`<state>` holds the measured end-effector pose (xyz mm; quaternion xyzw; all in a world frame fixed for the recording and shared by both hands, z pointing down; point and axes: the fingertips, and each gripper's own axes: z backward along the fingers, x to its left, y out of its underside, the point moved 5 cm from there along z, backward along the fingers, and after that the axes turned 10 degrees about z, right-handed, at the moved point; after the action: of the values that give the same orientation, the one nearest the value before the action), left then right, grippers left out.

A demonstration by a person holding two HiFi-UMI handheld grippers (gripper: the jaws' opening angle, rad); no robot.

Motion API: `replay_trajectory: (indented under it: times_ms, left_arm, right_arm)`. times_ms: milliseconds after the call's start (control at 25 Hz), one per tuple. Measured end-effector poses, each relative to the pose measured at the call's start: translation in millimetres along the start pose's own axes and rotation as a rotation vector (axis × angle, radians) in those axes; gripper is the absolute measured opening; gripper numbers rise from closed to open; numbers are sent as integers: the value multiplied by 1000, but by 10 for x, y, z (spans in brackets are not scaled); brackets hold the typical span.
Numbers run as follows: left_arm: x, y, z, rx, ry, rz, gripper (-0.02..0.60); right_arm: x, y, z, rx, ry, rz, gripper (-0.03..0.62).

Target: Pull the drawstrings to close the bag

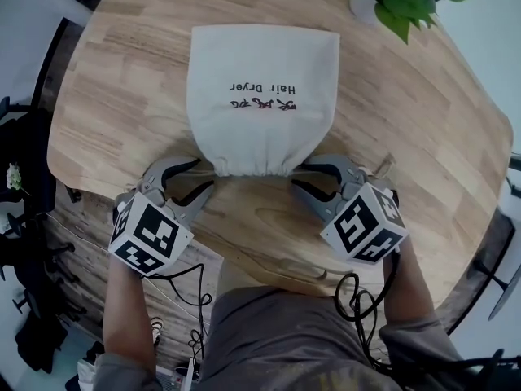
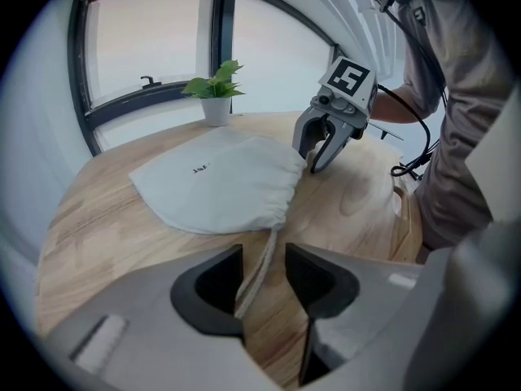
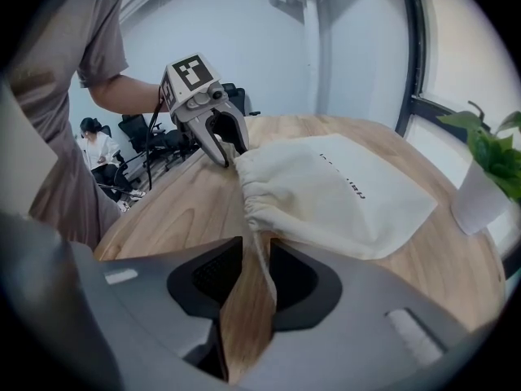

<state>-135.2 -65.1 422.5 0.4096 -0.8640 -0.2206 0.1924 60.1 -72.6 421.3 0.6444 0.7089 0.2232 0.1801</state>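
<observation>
one bag, two drawstrings, two grippers

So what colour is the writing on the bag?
Black lettering on the cream cloth drawstring bag, clearest in the head view.

Soft even daylight, fisheye-warped edges

Grey-bodied left gripper and right gripper, black pads inside. Each topped with a white cube of black square markers. Black cables trailing at both wrists. Grey short sleeves, grey clothes.
</observation>
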Motion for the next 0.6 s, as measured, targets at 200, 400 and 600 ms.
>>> replay_trajectory:
  times_ms: [200,400,600]
  left_arm:
    - [-41,-23,-18,62,32,-83,117]
    - [-65,-18,-28,75,7,-130,15]
    - [-23,-1,-13,54,-24,-66,11]
  right_arm:
    - [0,-8,-6,21,-6,52,123]
    - [25,-25,-26,56,-3,68,76]
    - [-1,-10,-20,49,10,-6,35]
